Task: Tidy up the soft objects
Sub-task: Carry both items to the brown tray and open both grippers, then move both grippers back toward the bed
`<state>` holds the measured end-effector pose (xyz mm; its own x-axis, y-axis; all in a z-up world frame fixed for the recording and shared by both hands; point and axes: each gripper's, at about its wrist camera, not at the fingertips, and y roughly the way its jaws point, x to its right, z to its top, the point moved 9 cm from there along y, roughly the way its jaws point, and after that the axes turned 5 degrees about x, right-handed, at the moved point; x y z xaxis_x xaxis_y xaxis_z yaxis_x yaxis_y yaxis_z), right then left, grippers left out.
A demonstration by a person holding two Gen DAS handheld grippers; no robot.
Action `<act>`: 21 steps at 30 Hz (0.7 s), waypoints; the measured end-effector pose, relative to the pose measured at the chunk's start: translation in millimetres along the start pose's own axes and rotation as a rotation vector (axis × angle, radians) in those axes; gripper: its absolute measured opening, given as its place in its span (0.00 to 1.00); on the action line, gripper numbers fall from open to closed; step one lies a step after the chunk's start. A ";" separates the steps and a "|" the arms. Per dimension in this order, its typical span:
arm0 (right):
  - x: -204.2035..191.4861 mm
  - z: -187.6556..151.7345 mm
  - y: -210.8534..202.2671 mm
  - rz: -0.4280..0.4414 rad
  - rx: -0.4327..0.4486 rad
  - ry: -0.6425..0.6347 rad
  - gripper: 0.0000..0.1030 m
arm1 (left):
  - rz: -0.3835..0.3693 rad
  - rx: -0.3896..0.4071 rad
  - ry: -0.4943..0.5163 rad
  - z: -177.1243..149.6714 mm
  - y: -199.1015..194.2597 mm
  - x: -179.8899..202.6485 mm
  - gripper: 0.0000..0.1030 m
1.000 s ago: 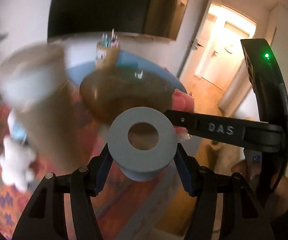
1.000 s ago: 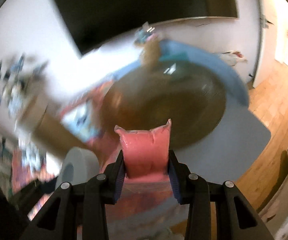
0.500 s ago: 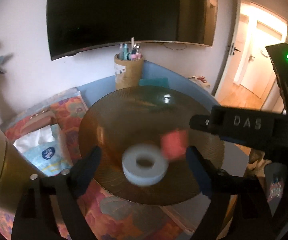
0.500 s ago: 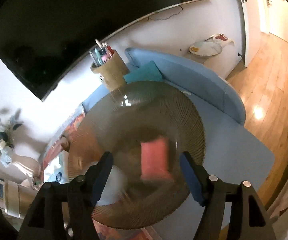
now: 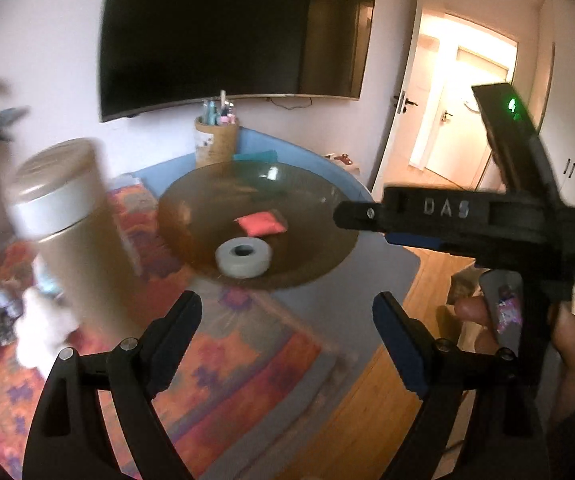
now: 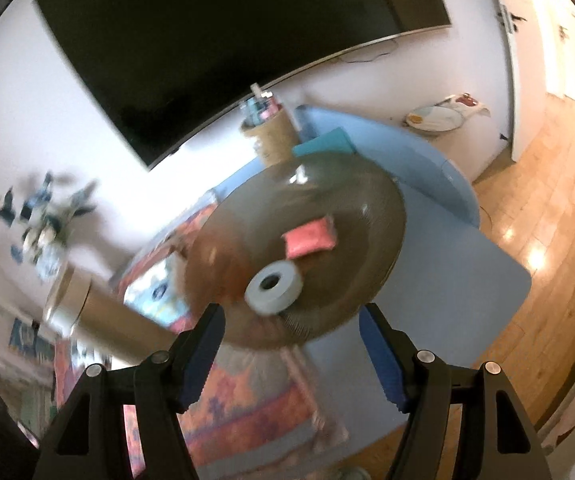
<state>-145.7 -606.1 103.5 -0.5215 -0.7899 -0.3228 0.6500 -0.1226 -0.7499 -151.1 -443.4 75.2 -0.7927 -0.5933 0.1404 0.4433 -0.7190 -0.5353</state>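
I count one amber glass dish (image 5: 191, 216) on one blue table (image 5: 383, 276). Inside the dish lie two soft things: one grey foam ring (image 5: 243, 258) at the near edge and one pink pouch (image 5: 261, 224) just beyond it. One tall tan canister with a silver lid (image 5: 61, 216) stands near on the left. One cork-coloured cup of pens (image 5: 216, 142) stands at the far side, with one teal pad (image 5: 256, 156) beside it. One patterned orange cloth (image 5: 223, 356) covers the near left of the table. One dark screen (image 5: 235, 32) hangs on the far wall. I hold two grippers: my left gripper (image 5: 287, 332) and my right gripper (image 6: 291, 346).
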 end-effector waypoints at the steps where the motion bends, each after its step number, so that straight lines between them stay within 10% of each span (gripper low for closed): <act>1: -6.1 -7.2 -1.9 0.004 -0.006 -0.017 0.66 | 0.007 0.003 -0.013 -2.8 -10.9 -8.5 0.84; 21: -235.9 -122.2 6.9 0.206 -0.132 -0.430 0.66 | 0.449 0.105 -0.369 -46.4 -173.8 -288.3 0.84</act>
<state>-85.7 -347.1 104.0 -0.0964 -0.9695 -0.2255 0.6255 0.1172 -0.7713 -19.1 -130.6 89.1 -0.3281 -0.9211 0.2096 0.7557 -0.3890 -0.5268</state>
